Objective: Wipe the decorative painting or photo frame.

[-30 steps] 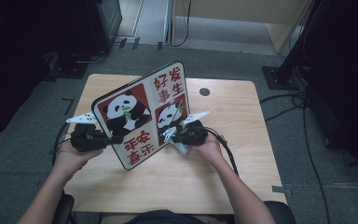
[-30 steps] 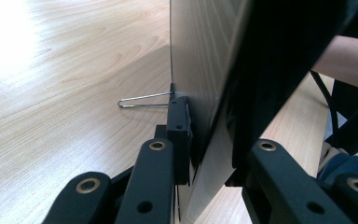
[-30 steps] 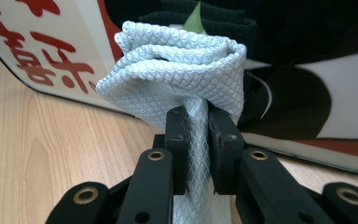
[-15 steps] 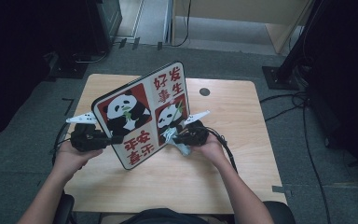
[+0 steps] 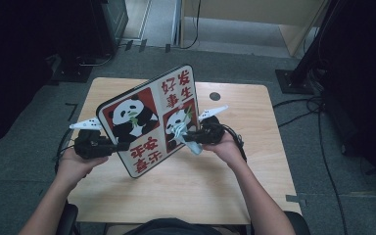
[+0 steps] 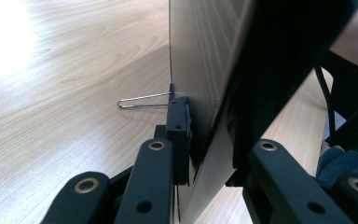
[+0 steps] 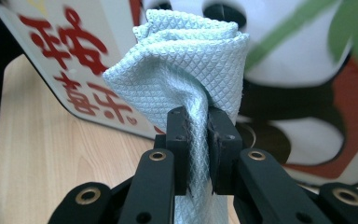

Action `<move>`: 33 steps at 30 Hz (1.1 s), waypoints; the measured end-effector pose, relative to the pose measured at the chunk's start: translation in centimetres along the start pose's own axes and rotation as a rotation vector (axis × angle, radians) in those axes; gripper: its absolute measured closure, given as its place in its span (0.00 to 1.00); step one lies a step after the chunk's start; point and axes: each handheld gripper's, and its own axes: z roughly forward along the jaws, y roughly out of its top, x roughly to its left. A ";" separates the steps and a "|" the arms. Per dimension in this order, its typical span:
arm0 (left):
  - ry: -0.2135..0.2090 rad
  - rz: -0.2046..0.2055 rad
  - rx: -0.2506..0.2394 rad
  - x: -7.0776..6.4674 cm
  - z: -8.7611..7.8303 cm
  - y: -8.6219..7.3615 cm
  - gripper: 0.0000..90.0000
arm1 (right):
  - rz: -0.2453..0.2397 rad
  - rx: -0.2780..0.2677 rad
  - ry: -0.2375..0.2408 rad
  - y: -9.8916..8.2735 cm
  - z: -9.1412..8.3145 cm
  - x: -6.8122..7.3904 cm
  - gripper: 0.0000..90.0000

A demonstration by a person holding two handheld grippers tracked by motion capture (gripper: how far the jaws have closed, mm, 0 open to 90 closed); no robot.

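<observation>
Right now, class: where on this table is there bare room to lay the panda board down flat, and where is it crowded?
Free: the near strip of the table, between the forearms, and the far right corner around the dark round hole. Crowded: the middle, where the left gripper clamps the panda board and the right gripper presses a cloth.

The big panda board [image 5: 149,125] stands tilted on the table [image 5: 254,161] between both hands and blocks the way across. The wood to its right and in front is bare, with room to pass.
</observation>
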 end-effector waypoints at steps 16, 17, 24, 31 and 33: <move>-0.012 -0.005 0.000 0.1 0.0 0.0 0.86 | -0.084 -0.041 -0.007 8.3 -3.7 2.8 0.90; -0.012 -0.004 -0.001 0.1 0.0 0.0 0.86 | -0.093 -0.043 -0.015 8.8 -3.9 3.0 0.90; -0.009 -0.001 0.000 0.1 0.0 0.0 0.86 | -0.137 -0.066 -0.033 12.5 -5.2 4.5 0.90; -0.009 -0.002 0.000 0.1 0.0 0.0 0.86 | -0.173 -0.083 -0.045 15.4 -5.6 5.7 0.90; -0.010 -0.002 0.000 0.1 0.0 0.0 0.86 | -0.178 -0.083 -0.050 16.1 -5.6 6.0 0.90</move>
